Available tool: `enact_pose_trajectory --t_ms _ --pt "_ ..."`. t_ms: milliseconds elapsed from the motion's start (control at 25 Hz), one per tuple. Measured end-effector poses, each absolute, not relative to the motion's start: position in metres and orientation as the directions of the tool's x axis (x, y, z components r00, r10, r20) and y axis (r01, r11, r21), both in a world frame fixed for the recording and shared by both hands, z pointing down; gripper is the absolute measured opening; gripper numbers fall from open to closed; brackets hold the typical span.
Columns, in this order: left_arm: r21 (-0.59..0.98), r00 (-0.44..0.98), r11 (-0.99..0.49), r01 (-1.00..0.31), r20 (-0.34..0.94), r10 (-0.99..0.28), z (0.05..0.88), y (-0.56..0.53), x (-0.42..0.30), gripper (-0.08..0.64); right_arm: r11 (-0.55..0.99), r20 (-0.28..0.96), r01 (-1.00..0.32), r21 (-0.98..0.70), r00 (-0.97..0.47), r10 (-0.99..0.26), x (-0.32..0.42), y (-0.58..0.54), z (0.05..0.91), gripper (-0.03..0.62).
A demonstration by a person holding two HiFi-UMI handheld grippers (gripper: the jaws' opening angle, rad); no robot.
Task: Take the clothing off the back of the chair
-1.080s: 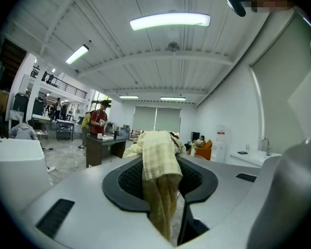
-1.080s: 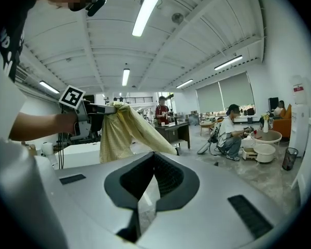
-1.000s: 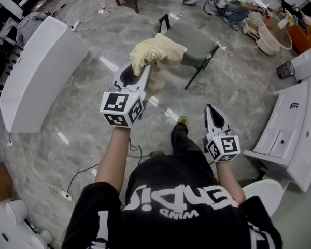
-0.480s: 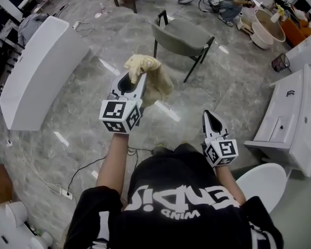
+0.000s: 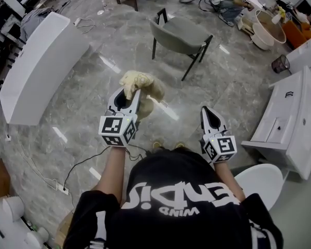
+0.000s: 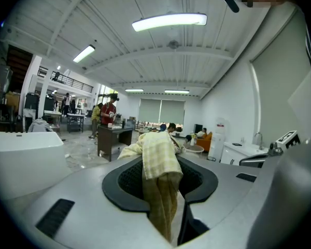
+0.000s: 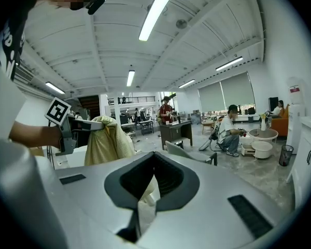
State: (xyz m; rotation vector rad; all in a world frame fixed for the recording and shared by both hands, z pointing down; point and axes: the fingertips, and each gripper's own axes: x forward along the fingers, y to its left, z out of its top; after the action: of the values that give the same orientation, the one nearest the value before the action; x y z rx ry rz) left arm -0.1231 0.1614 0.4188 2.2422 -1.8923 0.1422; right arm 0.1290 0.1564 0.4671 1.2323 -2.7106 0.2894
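While well apart from the chair point(image 5: 181, 34), clothing point(image 5: 141, 86) in left tool point(image 5: 128, 94).

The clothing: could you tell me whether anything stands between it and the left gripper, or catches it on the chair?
Nothing visible does. The left gripper has its jaws shut on the clothing, which hangs well apart from the chair.
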Motion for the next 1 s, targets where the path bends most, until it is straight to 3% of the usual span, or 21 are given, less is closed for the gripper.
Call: enact_pose_trajectory --t_ms 400,1000 --pt "0.121 0.165 -0.135 -0.983 0.283 -0.945 0.493 0.203 -0.083 0.144 0.661 0.238 -0.739 -0.128 -0.67 -0.703 0.149 0.149 0.486 0.014" --pt "0.144 0.144 -0.105 -0.984 0.293 -0.945 0.487 0.222 -0.065 0.146 0.694 0.236 -0.709 -0.124 -0.701 -0.673 0.152 0.157 0.489 0.014"
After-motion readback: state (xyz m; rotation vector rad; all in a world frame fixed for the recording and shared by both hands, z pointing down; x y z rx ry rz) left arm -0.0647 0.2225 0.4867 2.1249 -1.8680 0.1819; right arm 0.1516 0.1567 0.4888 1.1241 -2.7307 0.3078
